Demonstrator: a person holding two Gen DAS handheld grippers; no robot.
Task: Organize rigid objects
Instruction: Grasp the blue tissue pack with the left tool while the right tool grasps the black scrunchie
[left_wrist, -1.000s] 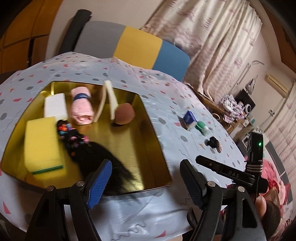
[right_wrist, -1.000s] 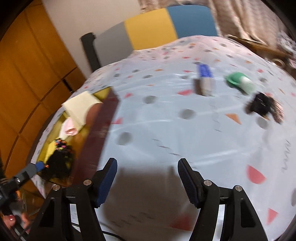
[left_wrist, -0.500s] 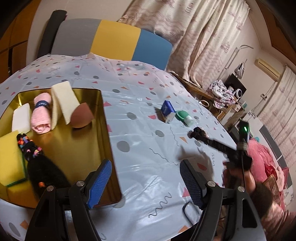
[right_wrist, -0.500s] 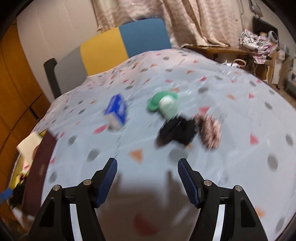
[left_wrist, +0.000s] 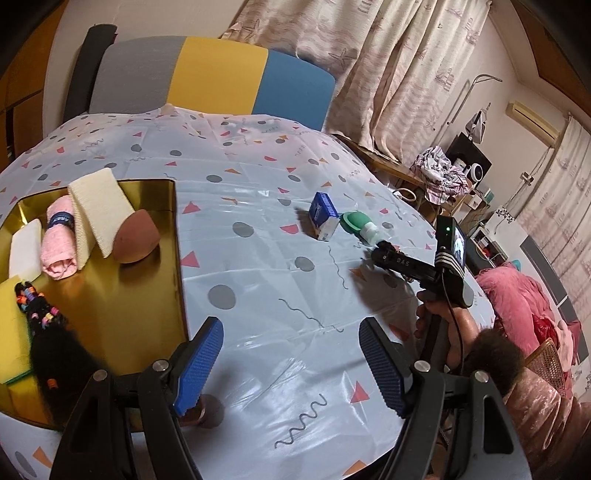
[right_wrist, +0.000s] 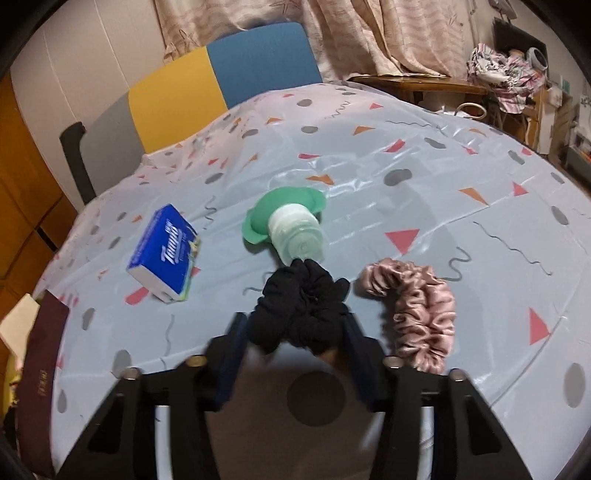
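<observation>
On my left wrist view, the left gripper (left_wrist: 290, 363) hovers over the desk (left_wrist: 258, 266) with its jaws spread wide and nothing between them. At 9 o'clock sits the gold tray (left_wrist: 110, 291), holding a pink rolled towel (left_wrist: 57, 240), a brown sponge (left_wrist: 135, 242) and a black hairpiece (left_wrist: 51, 339). At 3 o'clock my right hand (left_wrist: 439, 325) points the right gripper (left_wrist: 384, 254), marked "DAS", toward the green bottle (left_wrist: 360, 225).

On my right wrist view, the jaws flank the black scrunchie (right_wrist: 301, 308) and are partly closed around it; I cannot tell whether they pinch it yet. The pink scrunchie (right_wrist: 417, 314) lies just beside it at 3 o'clock. The blue box (right_wrist: 164, 253) at 10 o'clock reads "Tempo".
</observation>
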